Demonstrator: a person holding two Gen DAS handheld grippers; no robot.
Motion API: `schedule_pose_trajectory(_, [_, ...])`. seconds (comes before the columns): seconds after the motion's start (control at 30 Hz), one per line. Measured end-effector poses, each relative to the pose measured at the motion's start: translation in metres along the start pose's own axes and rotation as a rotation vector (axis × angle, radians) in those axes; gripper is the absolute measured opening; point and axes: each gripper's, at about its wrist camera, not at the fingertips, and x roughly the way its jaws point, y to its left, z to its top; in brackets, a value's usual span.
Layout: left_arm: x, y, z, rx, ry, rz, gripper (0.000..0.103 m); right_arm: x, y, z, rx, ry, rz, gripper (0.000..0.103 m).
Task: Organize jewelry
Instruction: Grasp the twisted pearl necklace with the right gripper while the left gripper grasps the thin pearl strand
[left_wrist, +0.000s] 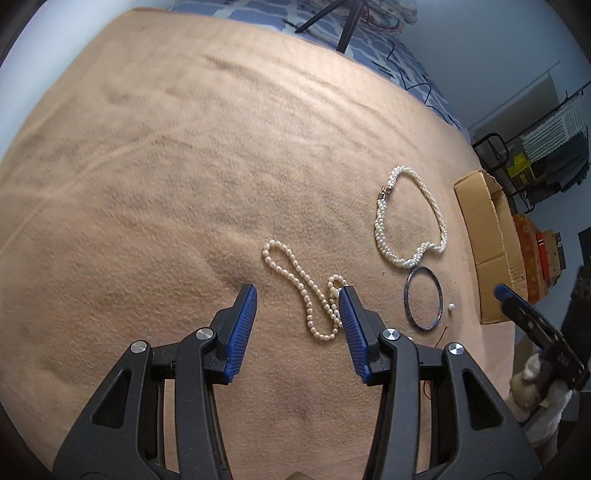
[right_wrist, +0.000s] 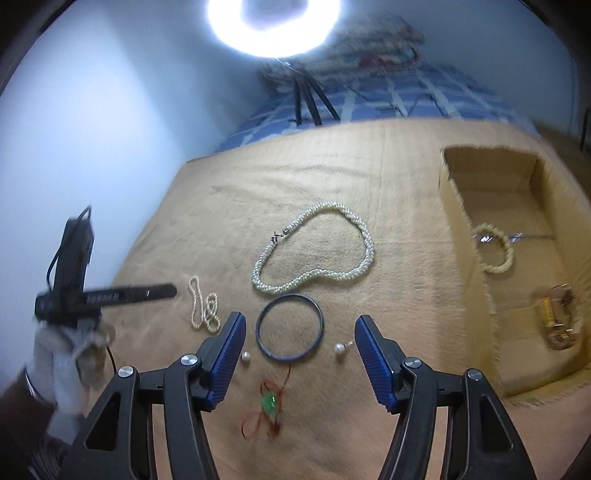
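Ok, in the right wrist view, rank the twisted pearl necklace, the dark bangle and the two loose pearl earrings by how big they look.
1. Twisted pearl necklace
2. Dark bangle
3. Left pearl earring and right pearl earring: they look alike, no ranking.

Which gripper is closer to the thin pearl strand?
Left. The left gripper straddles the thin pearl strand; the right gripper sits over the dark bangle beside it.

place: home bedroom | evidence: tan blanket (left_wrist: 184, 166) over blue patterned bedsheet (right_wrist: 406, 99); ring light (right_wrist: 275, 26)
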Motion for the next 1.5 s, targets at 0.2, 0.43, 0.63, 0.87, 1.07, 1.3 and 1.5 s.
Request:
schedule_pose_trajectory(0.2, [0.01,0.005,0.002,-0.043,0.034,-0.029,0.047,0.042,-0.021,0.017,0.145,0.08,0.013,0.068])
schedule_pose_trajectory(0.43, [0.02,0.009,0.004,-0.089,0.067,-0.074,0.047,0.072,-0.04,0.027,0.262,0.126,0.028,0.071])
schedule_pose_trajectory(0.63, [0.026,0.008,0.007,-0.116,0.078,-0.103,0.047,0.094,-0.046,0.034,0.325,0.141,0.043,0.072])
schedule_pose_trajectory(0.87, [0.034,-0.002,0.01,-0.092,0.083,-0.101,0.047,0.116,-0.026,0.053,0.29,0.15,0.041,0.072])
schedule_pose_trajectory(1.07, [0.035,-0.003,0.011,-0.087,0.085,-0.105,0.047,0.141,0.011,0.068,0.163,0.177,-0.022,0.073])
schedule_pose_trajectory(1.3, [0.031,0.004,0.009,-0.084,0.084,-0.109,0.047,0.161,0.043,0.079,0.038,0.21,-0.137,0.075])
schedule_pose_trajectory(1.5, [0.029,0.005,0.008,-0.085,0.083,-0.106,0.047,0.176,0.062,0.075,-0.169,0.281,-0.25,0.068])
